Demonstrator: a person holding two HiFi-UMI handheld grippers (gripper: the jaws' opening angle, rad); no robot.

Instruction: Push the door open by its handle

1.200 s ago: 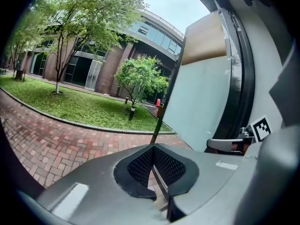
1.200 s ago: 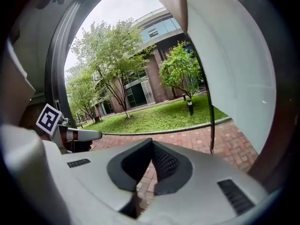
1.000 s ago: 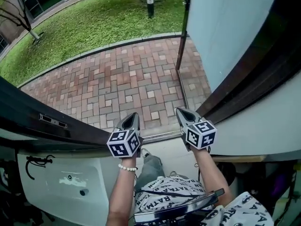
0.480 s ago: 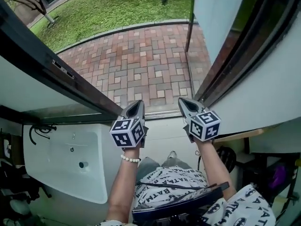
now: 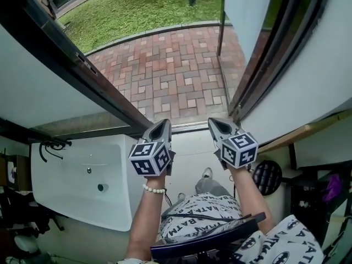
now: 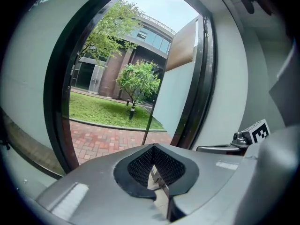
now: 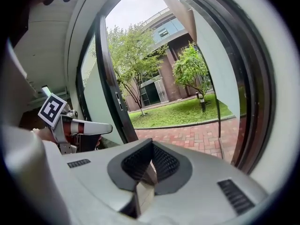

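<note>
Brick paving in red, brown and cream fills the middle of the head view, edged by a grey kerb and then lawn. The door stands open onto it. Its dark-framed leaf with a pale frosted panel runs up the left side from near the left gripper, with a small metal latch plate on its edge. On the right, a second pale panel with a thin dark edge stands out over the paving beside a thick dark frame. Which part is the handle I cannot tell. Only the head view shows the person's end: two forearms, a bead bracelet on the left wrist, patterned trousers, and a pale indoor floor reaching the metal threshold. It also shows a white round-cornered fixture low on the left. Only the gripper views look level across the yard, to leafy trees, a brick-and-glass building beyond the lawn and pale sky; each also catches the other gripper at its side. The left gripper's jaws are pressed together with nothing between them. The right gripper, side by side with it, is likewise closed and empty. Both point out through the doorway, tips near the threshold.
</note>
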